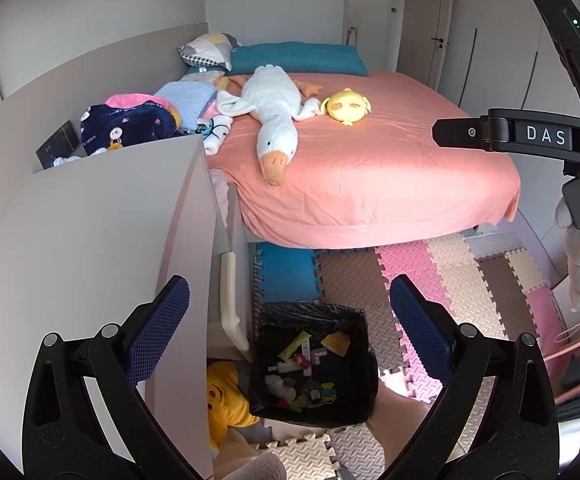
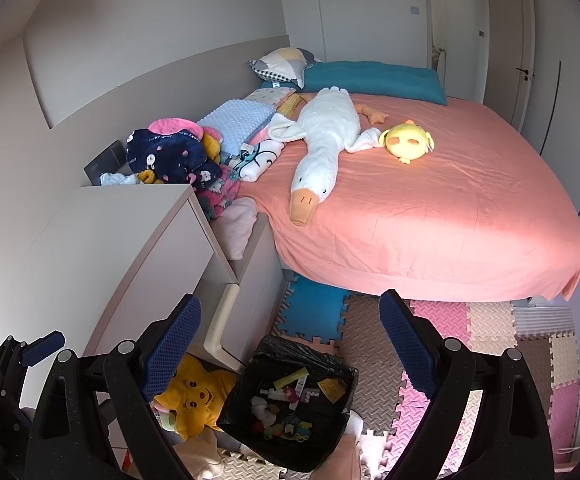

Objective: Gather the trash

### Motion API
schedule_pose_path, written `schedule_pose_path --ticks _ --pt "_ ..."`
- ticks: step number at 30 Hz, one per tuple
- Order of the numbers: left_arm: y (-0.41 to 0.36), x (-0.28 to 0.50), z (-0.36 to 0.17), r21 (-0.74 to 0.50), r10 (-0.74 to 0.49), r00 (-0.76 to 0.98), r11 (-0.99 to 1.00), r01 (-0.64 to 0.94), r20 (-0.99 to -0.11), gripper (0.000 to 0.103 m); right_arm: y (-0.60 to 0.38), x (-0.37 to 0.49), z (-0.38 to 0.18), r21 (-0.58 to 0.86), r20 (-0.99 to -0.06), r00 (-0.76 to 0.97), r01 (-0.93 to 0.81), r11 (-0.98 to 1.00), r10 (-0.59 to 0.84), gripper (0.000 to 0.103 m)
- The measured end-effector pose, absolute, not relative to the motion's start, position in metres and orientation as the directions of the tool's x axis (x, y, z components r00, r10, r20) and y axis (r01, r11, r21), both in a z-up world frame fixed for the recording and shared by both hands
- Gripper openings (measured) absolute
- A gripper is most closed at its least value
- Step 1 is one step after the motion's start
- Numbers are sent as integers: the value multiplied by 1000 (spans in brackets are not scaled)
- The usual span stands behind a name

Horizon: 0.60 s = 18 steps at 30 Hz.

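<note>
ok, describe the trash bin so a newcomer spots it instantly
Start at the bed with the salmon-pink sheet, then drop to the foam puzzle mat at its foot. The trash bin stands there beside a yellow star plush. It is the only black-lined container, open-topped, with wrappers and scraps inside.

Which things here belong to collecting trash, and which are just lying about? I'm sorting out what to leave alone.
Job:
black-lined trash bin
wrappers and scraps inside it
open left tool
open right tool

Lying about:
long white plush goose
round yellow plush chick
yellow star cushion
teal pillow
</note>
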<state>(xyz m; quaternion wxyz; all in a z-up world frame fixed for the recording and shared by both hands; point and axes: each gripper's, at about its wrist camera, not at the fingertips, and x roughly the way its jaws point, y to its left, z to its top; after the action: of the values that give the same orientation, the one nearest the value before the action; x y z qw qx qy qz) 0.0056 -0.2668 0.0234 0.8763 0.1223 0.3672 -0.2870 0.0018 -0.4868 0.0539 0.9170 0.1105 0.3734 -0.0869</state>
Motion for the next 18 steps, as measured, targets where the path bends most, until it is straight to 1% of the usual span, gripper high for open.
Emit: schedule_pose_path --ticks 18 --pt "-266 7 20 -1 -417 557 802 598 -718 97 -486 3 54 136 -709 700 244 960 -78 90"
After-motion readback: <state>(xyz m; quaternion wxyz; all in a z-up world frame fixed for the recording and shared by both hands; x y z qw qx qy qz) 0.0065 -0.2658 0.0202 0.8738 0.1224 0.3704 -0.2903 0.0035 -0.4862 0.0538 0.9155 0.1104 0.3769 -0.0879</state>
